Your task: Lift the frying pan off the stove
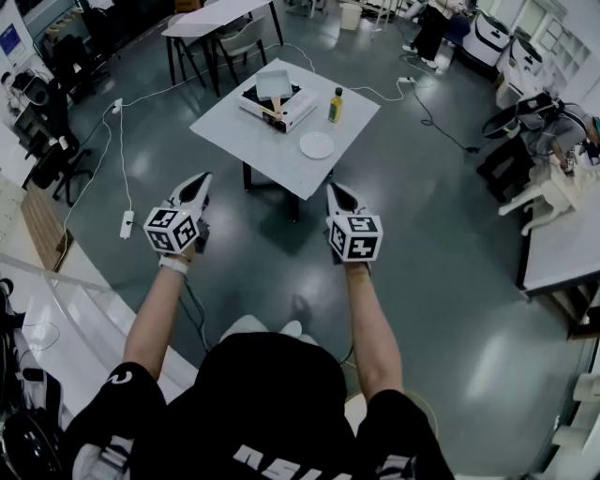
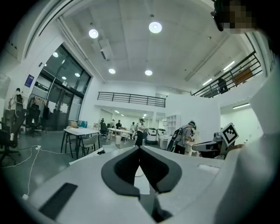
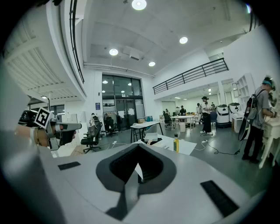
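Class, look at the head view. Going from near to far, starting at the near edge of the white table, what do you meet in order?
plate → stove with the frying pan on it → farther table. The bottle is left out because it sits level with the stove.

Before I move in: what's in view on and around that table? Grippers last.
table: one, white, on the floor ahead.
stove: one, white with a black top, far side of the table.
frying pan: one, pale grey with a wooden handle, on the stove.
bottle: one, yellow with a dark cap, upright, right of the stove.
plate: one, white, on the table nearer than the bottle.
power strip: one, white, on the floor at left.
left gripper: one, white, jaws together, empty, short of the table.
right gripper: one, white, jaws together, empty, short of the table.
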{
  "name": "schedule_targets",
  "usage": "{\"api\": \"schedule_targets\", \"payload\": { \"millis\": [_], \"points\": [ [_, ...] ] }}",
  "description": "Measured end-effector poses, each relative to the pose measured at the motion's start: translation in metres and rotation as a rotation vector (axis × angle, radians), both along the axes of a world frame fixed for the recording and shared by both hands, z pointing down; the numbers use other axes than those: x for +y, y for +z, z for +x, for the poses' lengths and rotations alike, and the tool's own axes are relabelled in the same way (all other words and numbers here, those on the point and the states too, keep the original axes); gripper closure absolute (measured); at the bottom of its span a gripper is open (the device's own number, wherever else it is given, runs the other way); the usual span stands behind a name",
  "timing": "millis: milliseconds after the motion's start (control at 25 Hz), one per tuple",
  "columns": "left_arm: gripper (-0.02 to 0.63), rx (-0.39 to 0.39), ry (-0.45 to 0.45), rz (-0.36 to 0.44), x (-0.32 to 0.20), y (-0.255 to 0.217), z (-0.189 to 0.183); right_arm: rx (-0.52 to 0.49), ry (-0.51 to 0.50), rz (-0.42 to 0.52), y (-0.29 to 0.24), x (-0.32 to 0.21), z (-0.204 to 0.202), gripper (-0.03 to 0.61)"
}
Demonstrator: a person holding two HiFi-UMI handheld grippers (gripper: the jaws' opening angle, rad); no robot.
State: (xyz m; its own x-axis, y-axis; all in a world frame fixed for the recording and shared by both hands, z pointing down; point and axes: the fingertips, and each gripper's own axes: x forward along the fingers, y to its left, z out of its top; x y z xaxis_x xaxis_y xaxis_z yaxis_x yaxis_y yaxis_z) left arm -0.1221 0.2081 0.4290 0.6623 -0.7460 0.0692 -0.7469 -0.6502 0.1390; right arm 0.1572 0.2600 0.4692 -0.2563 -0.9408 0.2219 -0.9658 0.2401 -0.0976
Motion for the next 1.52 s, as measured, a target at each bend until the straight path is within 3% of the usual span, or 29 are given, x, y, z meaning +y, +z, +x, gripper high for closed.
{"api": "schedule_targets", "payload": {
  "millis": [840, 1160, 1520],
  "points": [
    [0.615, -0.008, 0.027, -0.028, -0.004, 0.012, 0.013, 0.009, -0.030, -0.039, 0.008, -0.016, -0.006, 0.584],
    [0.615, -0.001, 0.058, -0.042, -0.055, 0.023, 0.023, 0.036, -0.029, -0.041, 0.012, -0.062, -0.005, 0.584],
    [0.615, 0.016, 0.085, -0.058, -0.145, 0.033, 0.030, 0.053, -0.026, -0.052, 0.017, -0.145, -0.005, 0.584]
  ]
}}
